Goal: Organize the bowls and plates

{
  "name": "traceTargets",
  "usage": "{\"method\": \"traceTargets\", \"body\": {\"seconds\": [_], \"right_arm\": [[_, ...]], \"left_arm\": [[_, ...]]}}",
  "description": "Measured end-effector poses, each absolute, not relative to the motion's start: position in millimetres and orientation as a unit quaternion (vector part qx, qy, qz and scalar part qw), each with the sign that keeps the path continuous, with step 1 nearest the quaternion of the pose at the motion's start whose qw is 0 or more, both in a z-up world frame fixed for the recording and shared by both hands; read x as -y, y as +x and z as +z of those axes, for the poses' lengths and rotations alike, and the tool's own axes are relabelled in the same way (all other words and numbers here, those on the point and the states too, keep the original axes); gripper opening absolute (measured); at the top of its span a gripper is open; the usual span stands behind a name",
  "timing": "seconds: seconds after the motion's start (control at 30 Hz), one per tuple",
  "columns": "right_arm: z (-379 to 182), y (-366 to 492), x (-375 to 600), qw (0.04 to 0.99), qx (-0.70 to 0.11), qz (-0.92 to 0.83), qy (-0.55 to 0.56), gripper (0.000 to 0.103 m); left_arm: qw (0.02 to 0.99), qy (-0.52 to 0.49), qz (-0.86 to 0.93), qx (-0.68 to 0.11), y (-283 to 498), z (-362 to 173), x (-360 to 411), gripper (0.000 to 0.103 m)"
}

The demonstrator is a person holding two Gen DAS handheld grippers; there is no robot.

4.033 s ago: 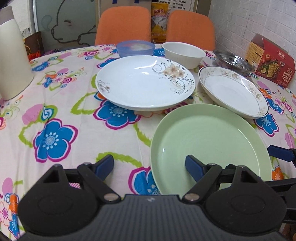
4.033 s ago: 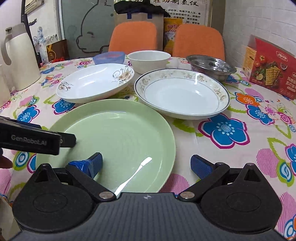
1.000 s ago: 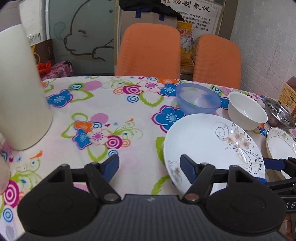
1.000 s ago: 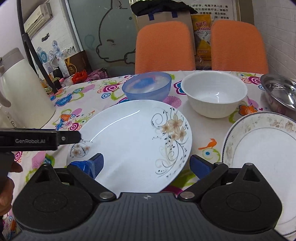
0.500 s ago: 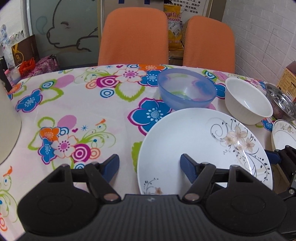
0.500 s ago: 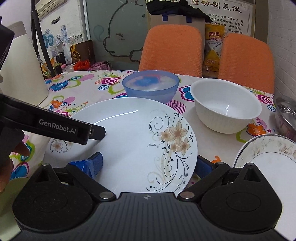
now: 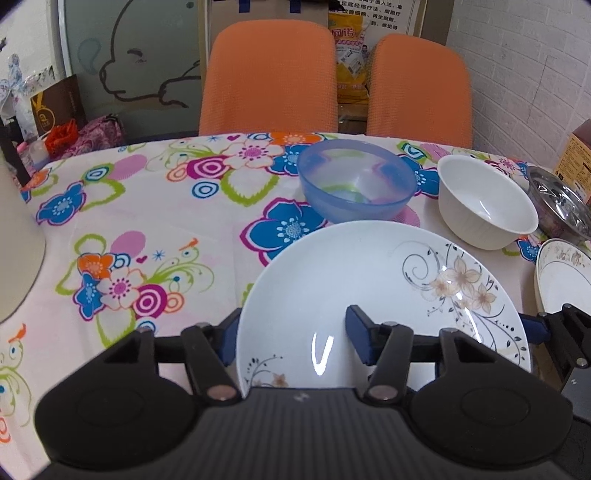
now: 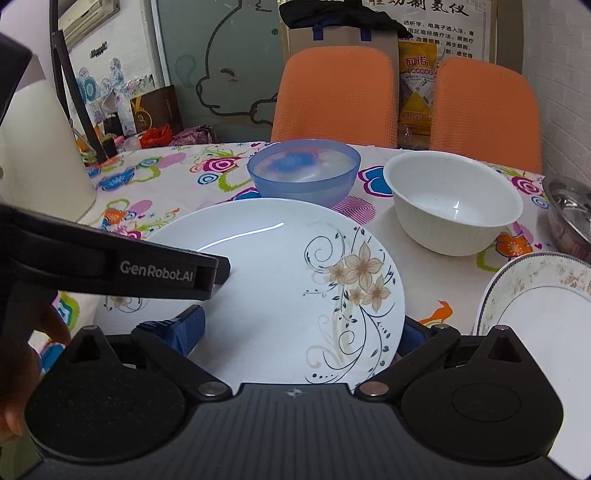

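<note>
You've got two orange chairs (image 7: 271, 75) behind the table w/ floral cloth (image 7: 155, 206). Back wall: frosted glass panel (image 8: 218, 62) w/ a cartoon outline. White brick wall (image 7: 524, 62) on your right. Brown paper bag (image 8: 341, 35) & a printed notice (image 8: 430, 18) between/above the chairs. AC unit (image 8: 86, 13) top left in right wrist view.

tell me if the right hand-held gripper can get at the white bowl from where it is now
Probably not right away. The right hand-held gripper straddles the flowered plate's near rim. The white bowl sits beyond it, uncovered, so the way looks free once the gripper clears the plate.
</note>
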State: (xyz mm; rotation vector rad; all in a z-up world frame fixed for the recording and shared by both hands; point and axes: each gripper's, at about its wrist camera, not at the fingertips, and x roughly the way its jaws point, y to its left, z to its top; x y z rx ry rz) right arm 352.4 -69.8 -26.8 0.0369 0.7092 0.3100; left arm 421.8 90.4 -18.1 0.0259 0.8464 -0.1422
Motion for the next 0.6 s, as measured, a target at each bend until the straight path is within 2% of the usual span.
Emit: {"method": "traceTargets", "body": {"seconds": [0.33, 0.6], "right_arm": [[-2, 337, 73, 0.936, -0.315, 0.152, 0.041, 0.09], [24, 294, 71, 0.946, -0.285, 0.151, 0.031, 0.09]], "left_arm": [[0.923, 0.014, -0.061, -0.379, 408, 10, -88, 0.054], [0.934, 0.004, -0.067, -0.351, 361, 40, -91, 0.054]]}}
